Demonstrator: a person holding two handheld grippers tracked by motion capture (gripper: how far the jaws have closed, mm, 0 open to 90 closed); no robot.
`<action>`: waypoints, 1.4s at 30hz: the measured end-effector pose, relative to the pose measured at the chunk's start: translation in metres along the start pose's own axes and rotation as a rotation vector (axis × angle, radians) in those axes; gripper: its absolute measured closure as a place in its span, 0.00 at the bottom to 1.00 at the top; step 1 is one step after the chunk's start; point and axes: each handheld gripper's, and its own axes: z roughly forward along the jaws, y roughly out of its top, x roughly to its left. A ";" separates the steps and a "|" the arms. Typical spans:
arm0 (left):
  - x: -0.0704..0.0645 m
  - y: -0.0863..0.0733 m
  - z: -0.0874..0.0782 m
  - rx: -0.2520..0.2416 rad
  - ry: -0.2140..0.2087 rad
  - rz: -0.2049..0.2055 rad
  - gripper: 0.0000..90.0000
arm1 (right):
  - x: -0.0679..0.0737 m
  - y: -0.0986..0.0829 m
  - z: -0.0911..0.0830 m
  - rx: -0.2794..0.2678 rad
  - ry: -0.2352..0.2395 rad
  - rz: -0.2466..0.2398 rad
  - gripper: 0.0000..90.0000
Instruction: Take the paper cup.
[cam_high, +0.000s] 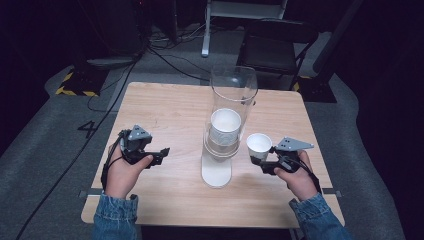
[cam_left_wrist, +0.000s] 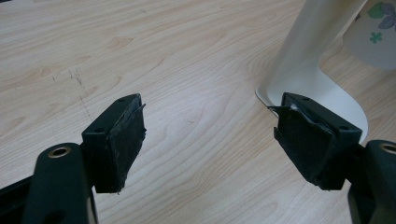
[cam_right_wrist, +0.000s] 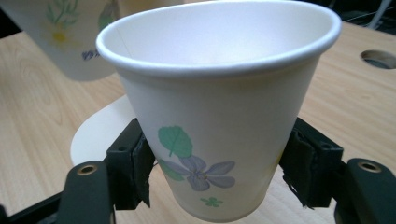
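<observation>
Cup axis: the paper cup (cam_right_wrist: 224, 107) stands about upright, mouth up and base down, leaning a little to one side in the right gripper view.
Cup look: white paper with a rolled rim, a green leaf, a pale purple flower and a small green sprig printed low on its wall; the inside is plain white.
Cup place: held just above the counter (cam_high: 165, 110), right of the dispenser (cam_high: 232, 95) and near its white foot.
Right claw (cam_right_wrist: 217, 161): closed on the cup's lower wall, one black pad pressed to each side.
Left claw (cam_left_wrist: 208, 140): spread wide with nothing between the pads, hovering low over the bare wood, left of the dispenser foot.
Dispenser: a clear tall tube on a white stand at the middle of the counter, with a stack of cups (cam_high: 225, 127) of the same floral print inside.
Hands: each grips its own tool; denim sleeves at the near edge.
</observation>
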 end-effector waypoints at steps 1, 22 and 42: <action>0.000 0.000 0.000 -0.001 0.000 0.001 0.27 | -0.001 0.001 -0.002 -0.012 -0.007 0.004 0.37; 0.005 -0.018 -0.011 0.016 0.032 -0.035 0.27 | -0.045 0.002 0.016 -0.132 -0.186 0.113 0.36; 0.002 -0.033 -0.025 0.010 0.064 -0.043 0.28 | -0.066 -0.012 0.054 -0.027 -0.186 0.188 0.36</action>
